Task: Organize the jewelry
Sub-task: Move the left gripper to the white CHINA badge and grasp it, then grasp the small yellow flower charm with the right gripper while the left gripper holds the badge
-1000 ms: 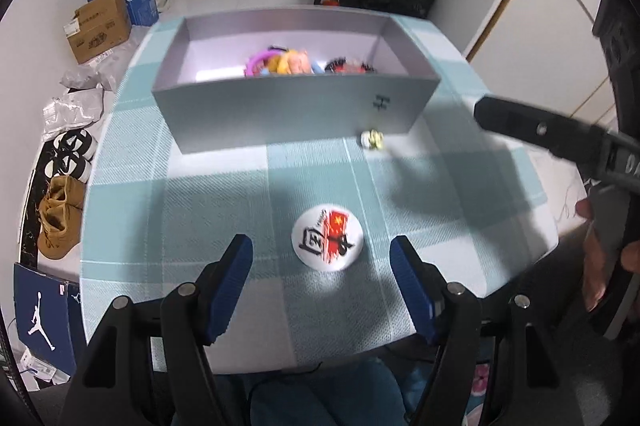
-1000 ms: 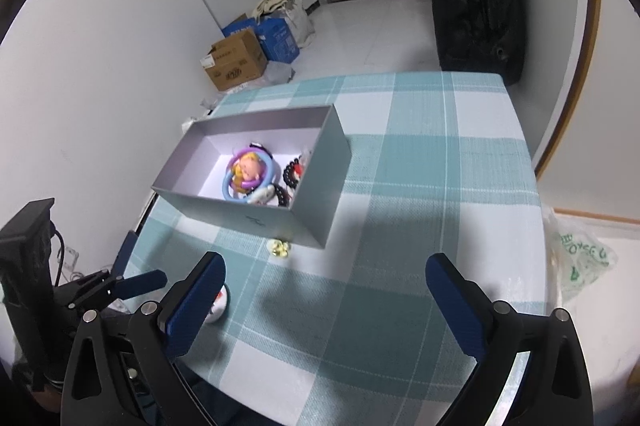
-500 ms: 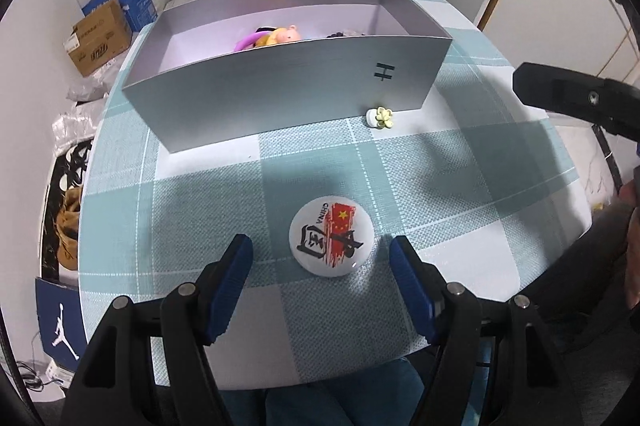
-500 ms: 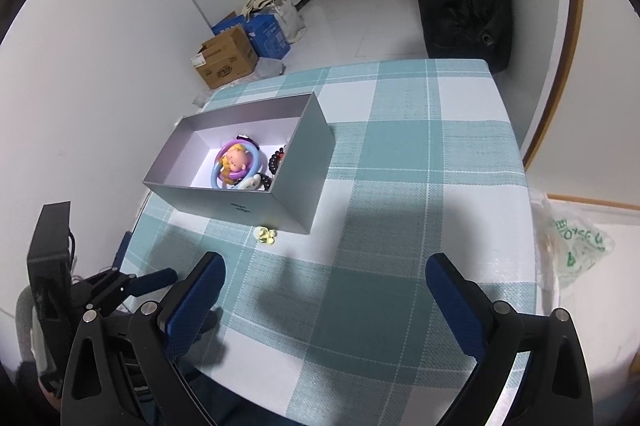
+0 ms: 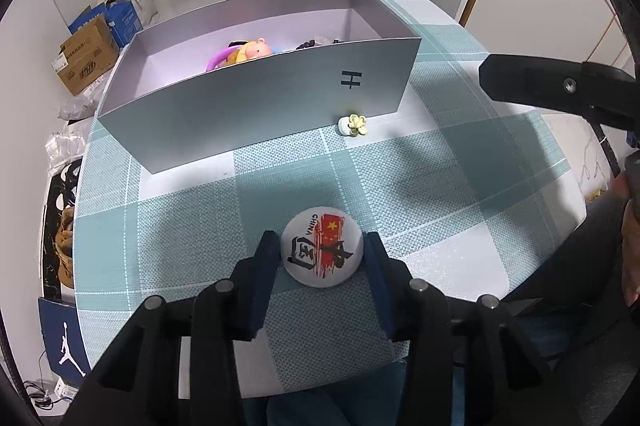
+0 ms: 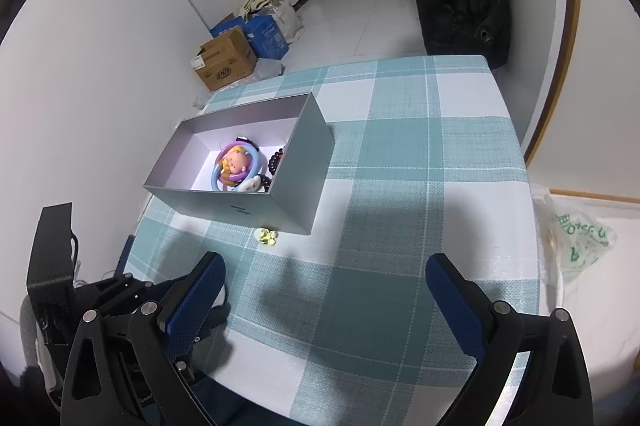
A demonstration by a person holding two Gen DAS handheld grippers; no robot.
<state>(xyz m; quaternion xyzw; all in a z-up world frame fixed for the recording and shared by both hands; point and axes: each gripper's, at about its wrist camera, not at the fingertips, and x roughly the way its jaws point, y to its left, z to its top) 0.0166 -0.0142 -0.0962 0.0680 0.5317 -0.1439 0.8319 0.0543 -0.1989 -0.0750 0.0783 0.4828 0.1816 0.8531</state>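
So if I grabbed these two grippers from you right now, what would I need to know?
Left gripper: jaws have just been closing around the round China badge on the tablecloth; it looks gripped, not lifted.
Right gripper: open, empty, above the table.
Grey box: already holds a doll bracelet and dark beads.
Left to do: badge into the box, then the small yellow flower piece lying by the box's front wall.

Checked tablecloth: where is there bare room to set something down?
The checked tablecloth lies bare right of the grey open box. Crowded: the small yellow flower clip at the box's front wall, and the round white badge nearer.
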